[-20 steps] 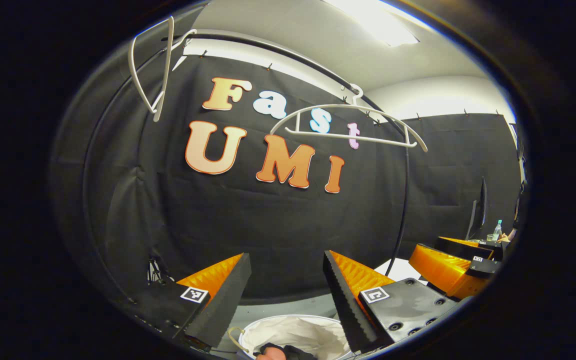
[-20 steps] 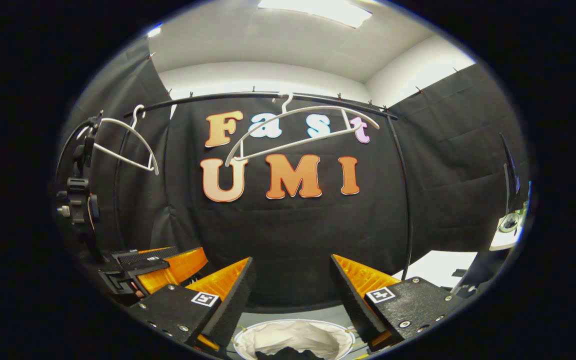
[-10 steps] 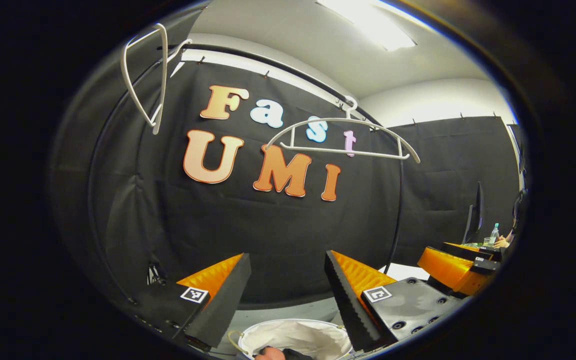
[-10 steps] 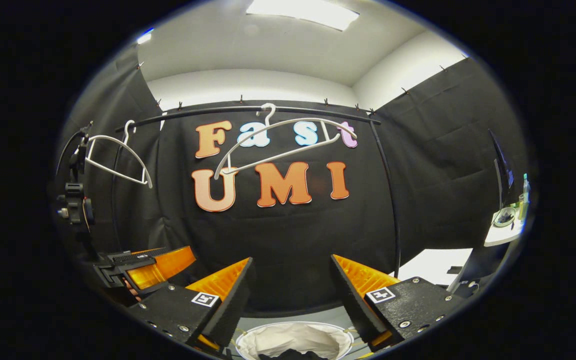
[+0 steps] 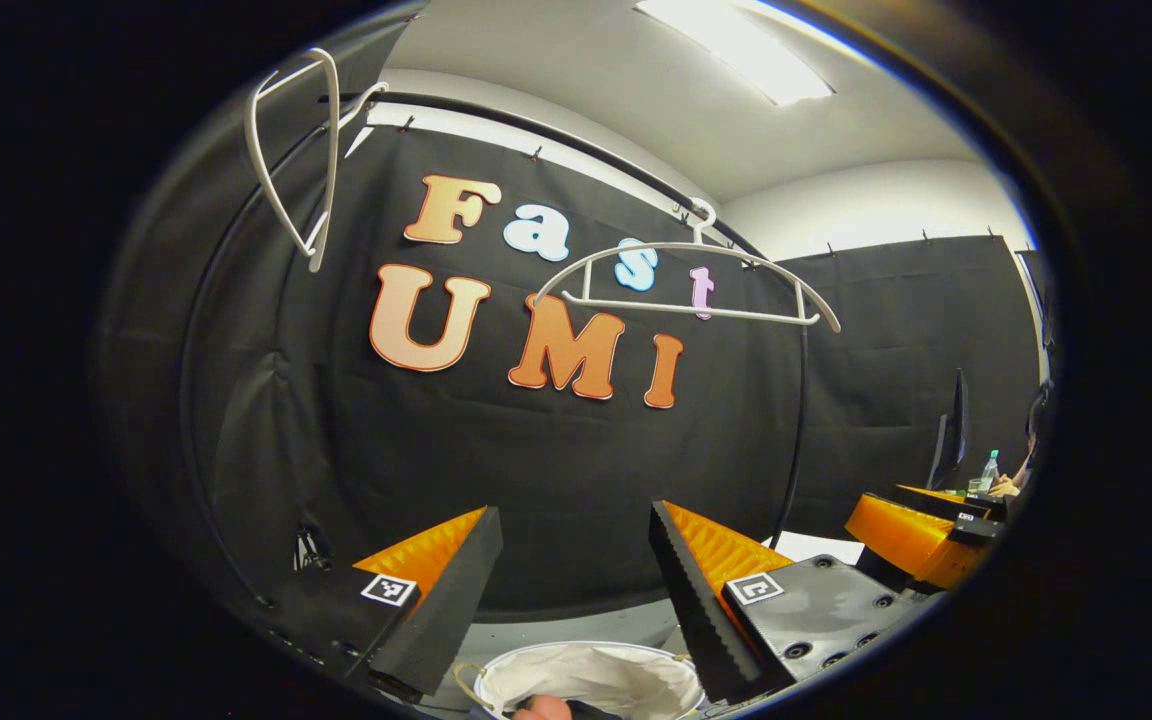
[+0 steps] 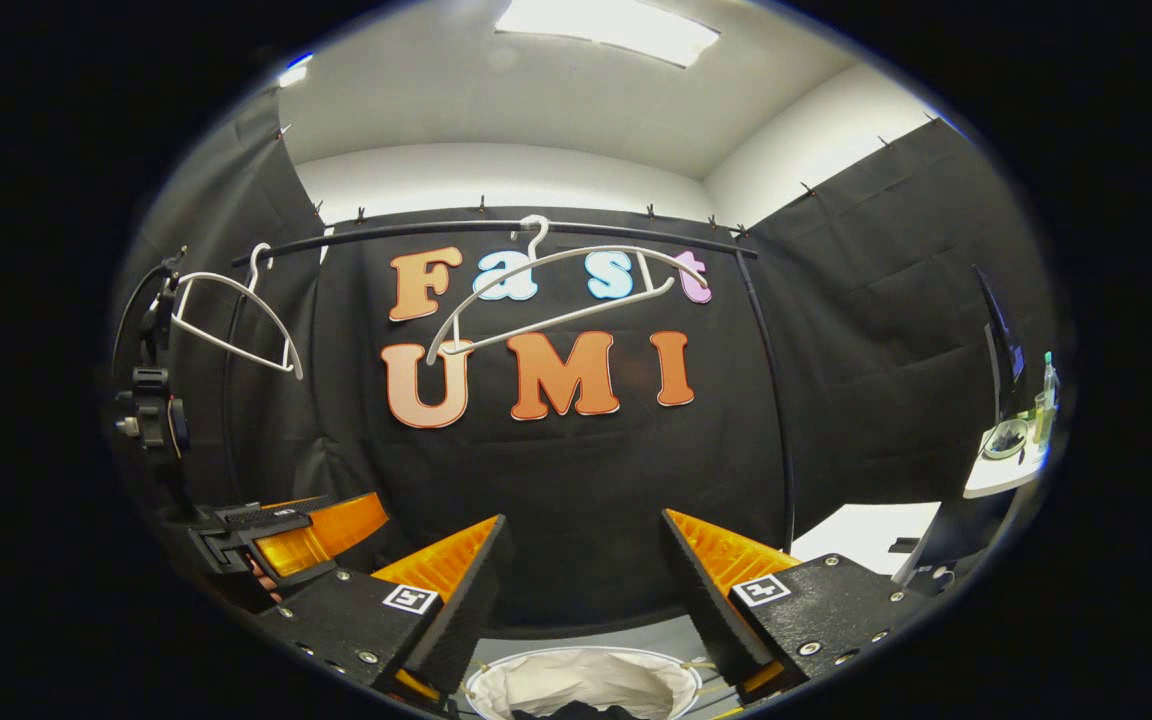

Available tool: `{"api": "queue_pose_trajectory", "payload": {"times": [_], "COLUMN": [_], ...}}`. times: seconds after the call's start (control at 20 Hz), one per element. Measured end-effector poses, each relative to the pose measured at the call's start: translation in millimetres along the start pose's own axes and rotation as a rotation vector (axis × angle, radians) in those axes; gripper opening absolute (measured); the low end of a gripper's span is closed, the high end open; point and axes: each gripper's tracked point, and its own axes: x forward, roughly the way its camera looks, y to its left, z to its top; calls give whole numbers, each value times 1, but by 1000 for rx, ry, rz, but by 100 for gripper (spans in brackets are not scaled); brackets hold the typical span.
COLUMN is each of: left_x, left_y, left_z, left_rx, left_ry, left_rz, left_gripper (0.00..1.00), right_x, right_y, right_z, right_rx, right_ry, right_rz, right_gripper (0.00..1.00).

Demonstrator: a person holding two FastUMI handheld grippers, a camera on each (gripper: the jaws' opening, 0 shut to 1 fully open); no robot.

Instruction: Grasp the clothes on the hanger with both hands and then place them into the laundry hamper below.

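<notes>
Above the laundry hamper (image 6: 586,680), both hand-held grippers (image 5: 576,580) (image 6: 581,590) gape, holding nothing.

Two white hangers hang bare from the black rail: one hanger (image 6: 561,290) near the rail's middle, tilted with its left end low, the other hanger (image 6: 231,320) near the rail's left end. Below stands the round laundry hamper (image 6: 586,680) with a white liner; dark clothes (image 6: 566,712) lie inside it at the bottom
</notes>
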Motion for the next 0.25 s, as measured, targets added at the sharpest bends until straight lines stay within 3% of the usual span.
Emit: {"api": "queue_pose_trajectory", "payload": {"times": [0.25], "left_x": [-2], "left_y": [2], "left_z": [-2], "left_rx": [7], "left_ry": [-4], "left_rz": [6], "left_gripper": [94], "right_x": [2], "right_y": [4], "right_z": [-2], "right_rx": [10], "right_ry": [2], "right_rz": [6], "right_gripper": [92]}}
